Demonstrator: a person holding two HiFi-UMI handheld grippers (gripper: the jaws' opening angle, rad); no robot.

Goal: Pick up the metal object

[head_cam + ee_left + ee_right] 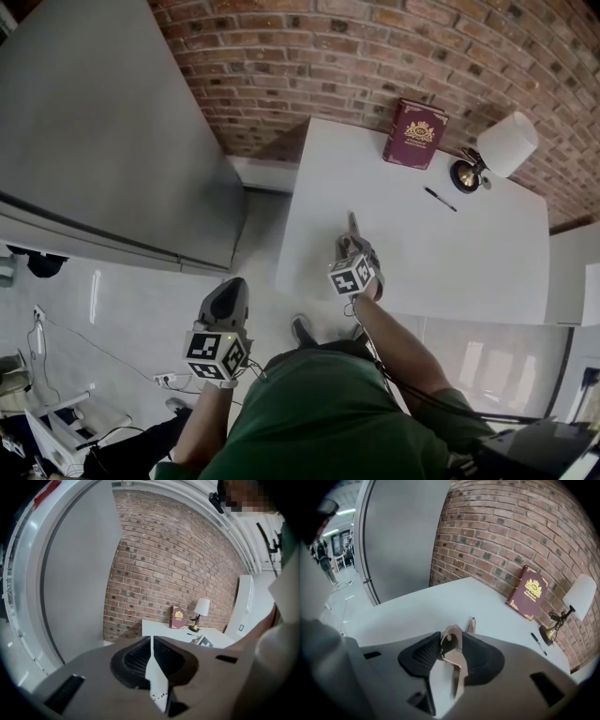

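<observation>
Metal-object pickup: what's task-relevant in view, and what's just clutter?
In the job:
- metal object
- right gripper, jaws open around it

Lying about:
- red book, lamp and pen, at the far side of the white table
- left gripper, shut, off the table

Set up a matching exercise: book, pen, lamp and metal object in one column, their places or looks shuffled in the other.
1. book
2. pen
3. lamp
4. metal object

A. between the right gripper's jaws
B. maroon, stood against the brick wall
C. brass base, white shade
D. black, lying flat beside the lamp

Pairs: 1-B; 2-D; 3-C; 4-A
</observation>
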